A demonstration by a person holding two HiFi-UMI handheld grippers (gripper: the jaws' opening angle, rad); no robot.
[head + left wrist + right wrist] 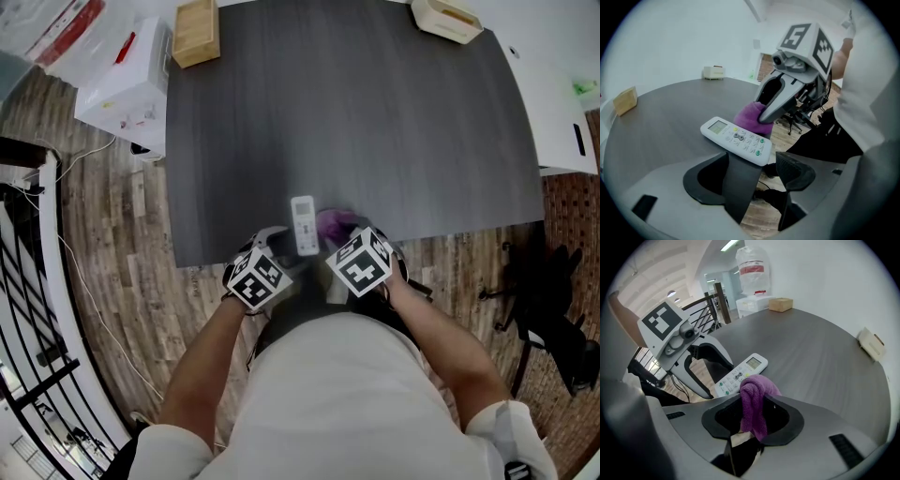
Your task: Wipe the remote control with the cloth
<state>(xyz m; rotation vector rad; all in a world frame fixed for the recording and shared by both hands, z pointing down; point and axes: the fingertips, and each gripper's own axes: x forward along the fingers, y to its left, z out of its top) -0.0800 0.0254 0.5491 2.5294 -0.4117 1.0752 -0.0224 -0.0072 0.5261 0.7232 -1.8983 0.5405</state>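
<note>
Right gripper [752,405]: jaws clamped on a fold of the purple terry cloth [758,386], with the bunch sticking out past the tips. Left gripper [768,168]: jaws spread, nothing gripped. The near end of the white rectangular remote control [736,139] sits just ahead of the gap, not between the pads as far as I can see.

Step, my read: cloth is in hand, wipe pass not started. The cloth hangs just beside the remote's right edge. Can't tell from these views whether they touch.

Next move likely needs:
- Left closes on the remote's near end, or pins it, so it doesn't skate.
- Right sets the cloth bunch on the face and drags along its length.
- Light pressure, since the remote is at the table edge and could get pushed off.

Remote: slim white plastic slab, face up. Small pale-green screen at the far end, rows of buttons toward the person, a few green and one yellow. It lies lengthwise by the front edge of the dark grey wood-grain table [375,122], near end at or slightly over the lip.

Far corners: light wooden box [195,31] and beige box-like object [448,19], both well apart from the work.
</note>
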